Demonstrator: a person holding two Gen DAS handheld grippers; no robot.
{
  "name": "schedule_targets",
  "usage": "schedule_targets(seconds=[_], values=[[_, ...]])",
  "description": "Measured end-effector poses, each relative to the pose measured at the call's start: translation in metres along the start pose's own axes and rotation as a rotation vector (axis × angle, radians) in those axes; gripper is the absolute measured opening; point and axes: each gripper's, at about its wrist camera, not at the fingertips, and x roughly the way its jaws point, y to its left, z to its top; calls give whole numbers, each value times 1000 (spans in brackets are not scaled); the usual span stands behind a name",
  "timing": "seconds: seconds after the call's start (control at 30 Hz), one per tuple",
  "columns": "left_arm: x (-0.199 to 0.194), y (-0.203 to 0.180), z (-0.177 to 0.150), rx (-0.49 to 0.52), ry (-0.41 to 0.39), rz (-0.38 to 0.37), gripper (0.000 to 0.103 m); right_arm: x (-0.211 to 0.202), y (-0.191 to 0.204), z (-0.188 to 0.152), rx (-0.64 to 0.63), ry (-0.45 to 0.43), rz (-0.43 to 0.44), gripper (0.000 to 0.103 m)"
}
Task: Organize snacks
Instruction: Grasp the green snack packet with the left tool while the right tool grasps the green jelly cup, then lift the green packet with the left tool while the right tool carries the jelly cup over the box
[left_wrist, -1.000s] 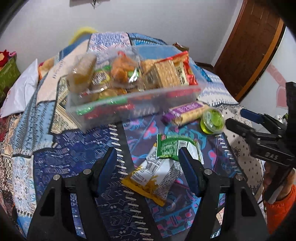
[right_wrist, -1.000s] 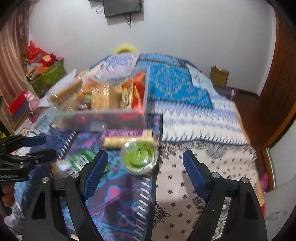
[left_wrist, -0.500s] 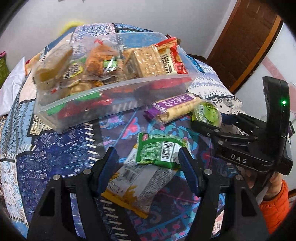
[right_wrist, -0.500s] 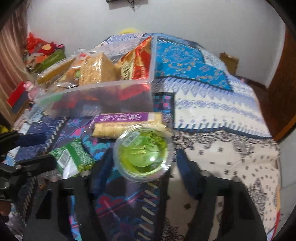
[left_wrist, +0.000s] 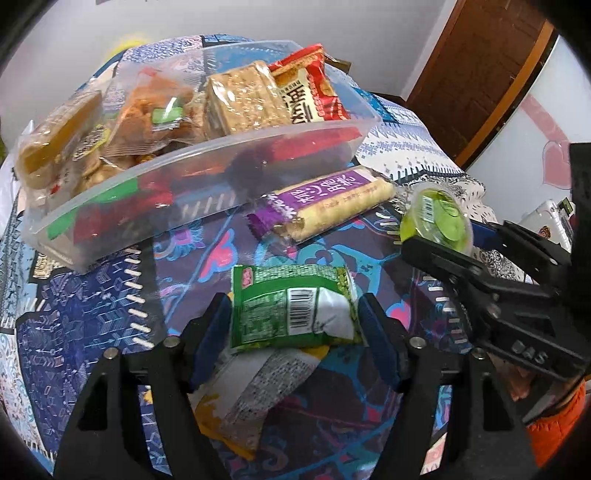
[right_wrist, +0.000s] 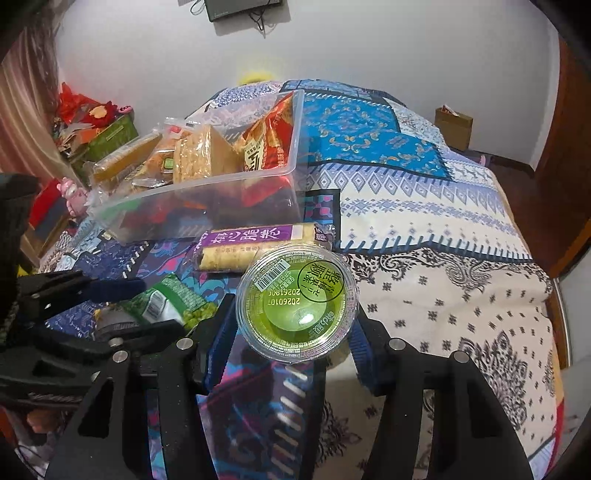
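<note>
A green pea snack packet (left_wrist: 291, 314) lies on a white and yellow packet (left_wrist: 251, 398) on the quilt. My left gripper (left_wrist: 293, 310) straddles the green packet; its jaws are opening and the pads stand beside it without pressing. My right gripper (right_wrist: 293, 314) is shut on a green jelly cup (right_wrist: 295, 306), tilted lid toward the camera. The same cup (left_wrist: 436, 218) shows at the right of the left wrist view. A purple wafer roll pack (left_wrist: 328, 203) lies before the clear plastic box (left_wrist: 207, 192), which holds several snack packs.
The quilted bed (right_wrist: 424, 229) stretches far and right, with its edge near a wooden door (left_wrist: 476, 74). A cardboard box (right_wrist: 452, 127) sits on the floor beyond. Toys and a green crate (right_wrist: 107, 136) stand at the left. An orange sleeve (left_wrist: 554, 435) is behind the right gripper.
My left gripper moved forward and down until the green packet lay between its fingers, and its jaws widened. My right gripper shut on the jelly cup, which now tilts toward the camera.
</note>
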Motion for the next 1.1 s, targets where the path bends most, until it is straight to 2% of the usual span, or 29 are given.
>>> schedule_targets(seconds=[0.13,0.3,0.4,0.53,0.6,0.77,0.97,1.1], values=[[9,-4,3,-9,8,-26,81,-5,-7,-1,18,-13,-18,53],[18,-7,5,20,12,23,81,-9,-14,-3,44,-17,-7,53],[23,-8,6,26,9,20,80,-13,-13,-2,48,-26,-3,53],[22,-7,6,8,-8,0,63,-18,-11,-1,43,-41,2,53],[17,-4,3,-3,-7,-20,58,-20,-8,1,42,-49,7,53],[8,-1,0,5,-22,-18,53,-26,-5,6,40,-68,15,53],[-17,12,4,-23,-90,-11,52,-34,2,16,30,-96,19,53],[-47,27,9,-42,-148,-1,52,-39,7,26,23,-123,26,53]])
